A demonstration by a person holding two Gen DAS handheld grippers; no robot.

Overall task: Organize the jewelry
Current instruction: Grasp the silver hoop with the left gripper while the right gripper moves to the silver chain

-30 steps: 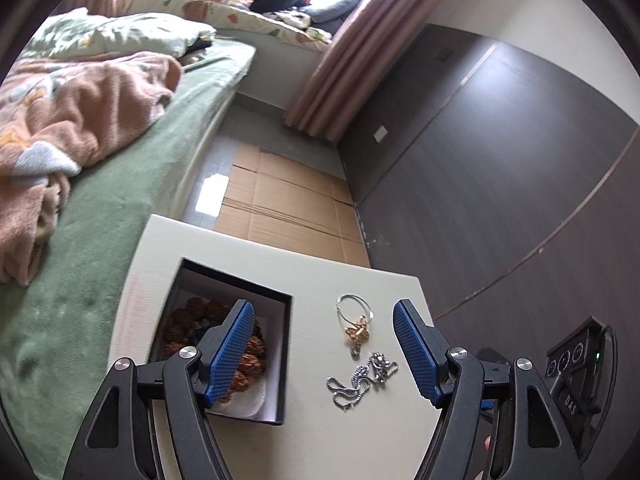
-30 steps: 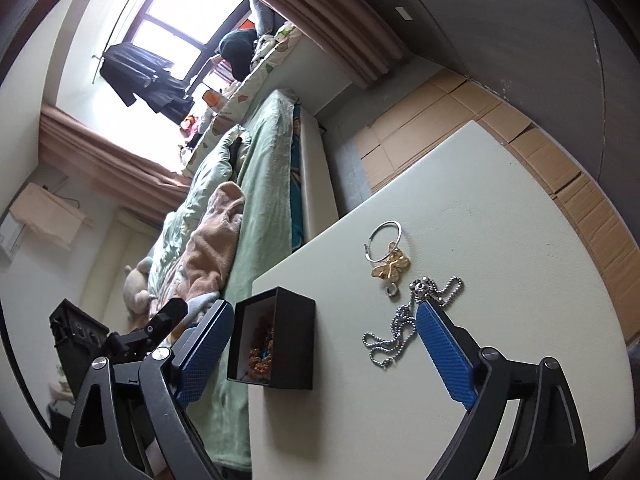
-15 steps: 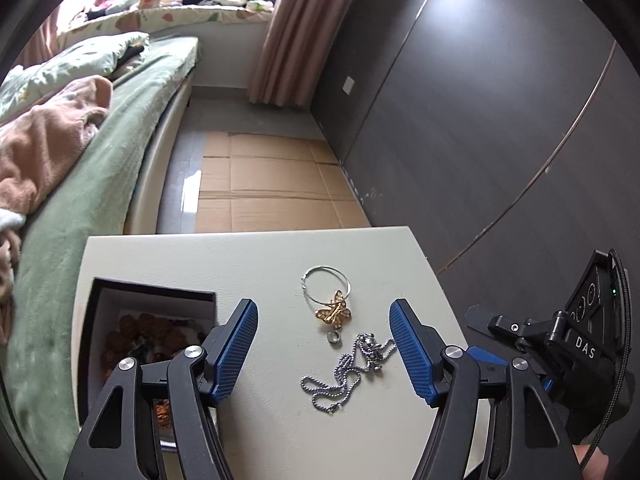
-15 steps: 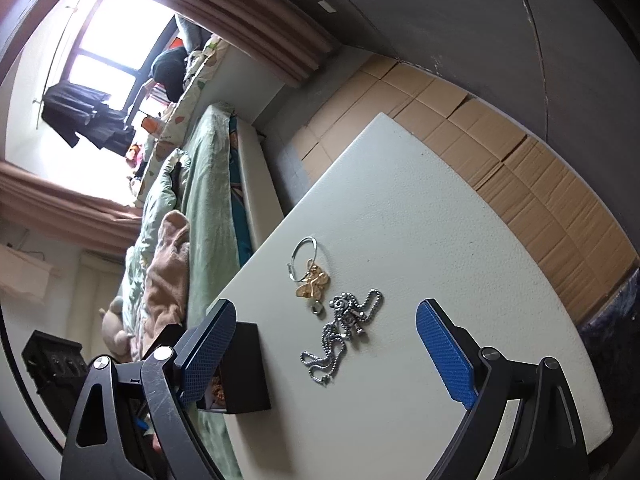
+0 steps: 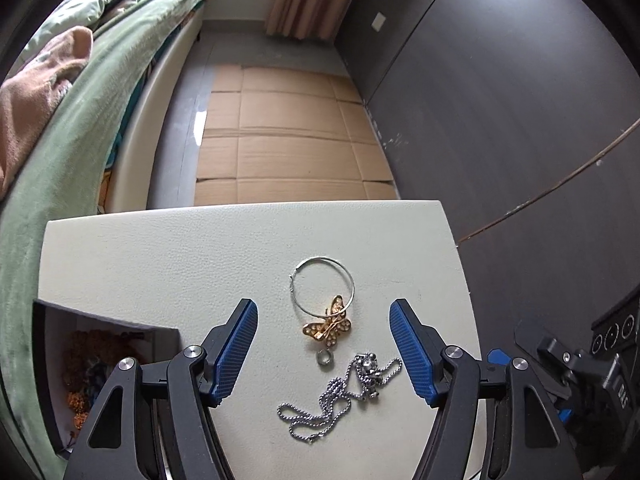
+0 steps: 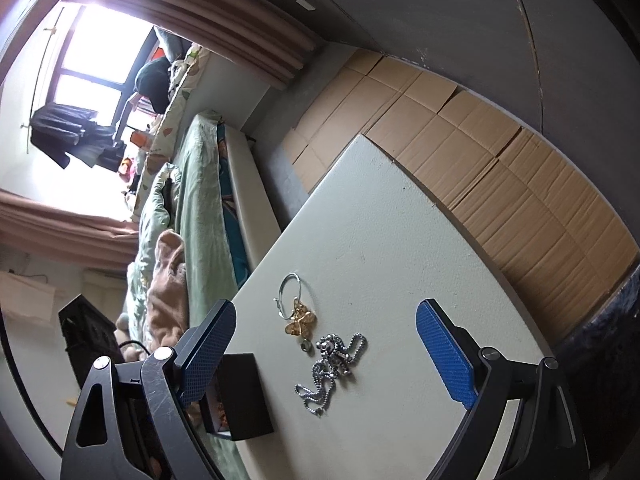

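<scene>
left gripper (image 5: 324, 344): jaws spread, nothing pinched, lower centre of left view, above the jewelry
right gripper (image 6: 324, 344): jaws spread wide, empty, lower part of right view
silver chain (image 5: 340, 394): bunched on white table (image 5: 160, 264), lower centre
butterfly brooch (image 5: 329, 325): just above chain, overlapping hoop earring (image 5: 322, 286)
small ring (image 5: 325, 358): just below brooch
black box (image 5: 100, 344): lower left, open, beads inside

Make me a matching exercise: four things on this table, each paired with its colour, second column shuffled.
Things:
1. butterfly pendant
2. ball chain
3. jewelry box
4. gripper pads

Colours:
A. black
B. blue
C. gold
D. silver

Pairs: 1-C, 2-D, 3-A, 4-B
</scene>
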